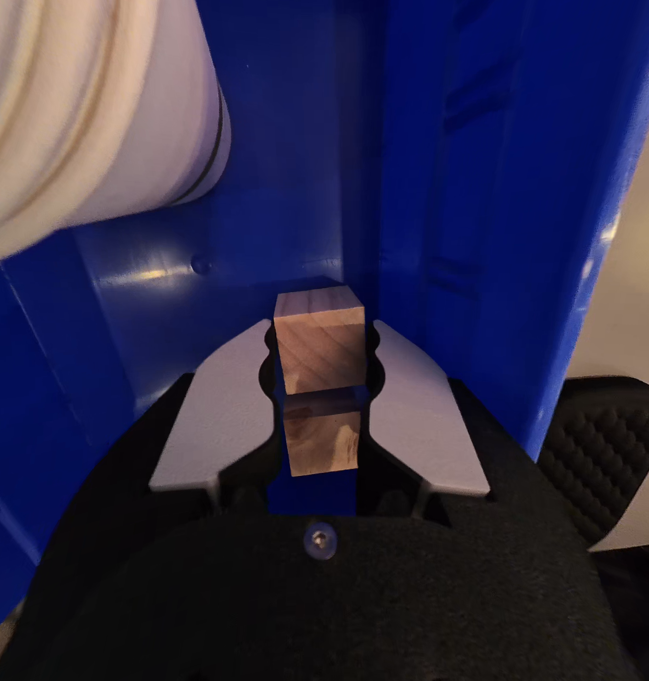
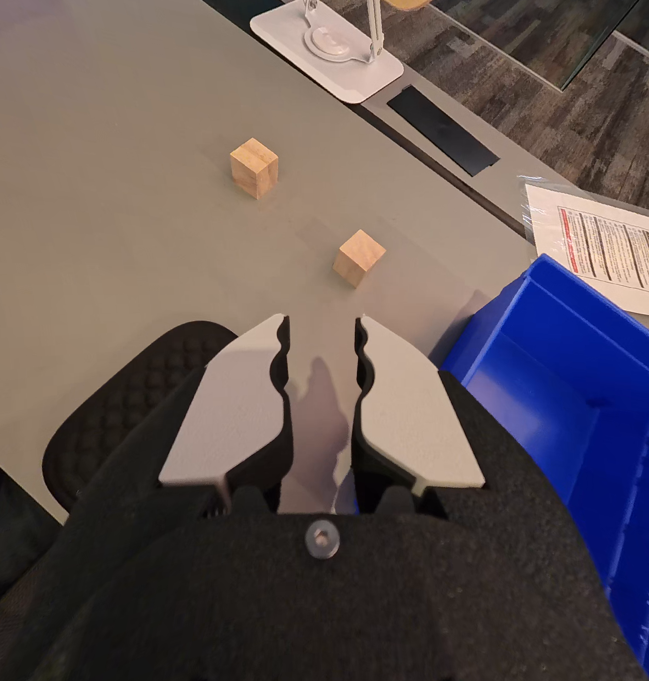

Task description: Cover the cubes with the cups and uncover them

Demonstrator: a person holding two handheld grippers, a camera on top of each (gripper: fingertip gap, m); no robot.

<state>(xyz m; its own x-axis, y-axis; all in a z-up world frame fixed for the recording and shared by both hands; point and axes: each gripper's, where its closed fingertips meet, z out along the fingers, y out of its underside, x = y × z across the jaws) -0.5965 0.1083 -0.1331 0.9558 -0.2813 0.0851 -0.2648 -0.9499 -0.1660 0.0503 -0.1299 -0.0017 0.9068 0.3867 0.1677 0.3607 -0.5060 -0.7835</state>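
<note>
Two cubes on the table: a pale wooden cube [image 2: 254, 167] stands farther out on the grey tabletop [image 2: 94, 184], and a second pale wooden cube [image 2: 359, 257] sits nearer and to the right, well apart from the first, both uncovered.
Third cube: down inside the deep blue plastic bin [image 1: 315, 129], a light wooden cube [image 1: 318, 344] sits on the glossy floor near a corner, with its reflection right below it.
Left gripper: the black-and-grey left gripper [image 1: 320, 353] is reaching into that bin, a finger on each side of the cube; the wavy pads look to be right against its sides, though whether they are truly clamping it I cannot tell.
Cups: a stack of white ribbed cups [image 1: 94, 110] lies on its side in the upper left of the bin, blurred, so the count is anyone's guess.
Right gripper: the matching right gripper [image 2: 322, 328] hovers over the table edge, fingers parted with bare tabletop between them, holding nothing.
Bin from the right: the same blue bin [image 2: 558, 387] sits just right of that gripper.
Around the edges: a white lamp base [image 2: 326, 55] at the far side, a printed sheet in clear plastic [image 2: 602, 250] beyond the bin, and a black mesh chair part [image 2: 124, 398] at lower left.
</note>
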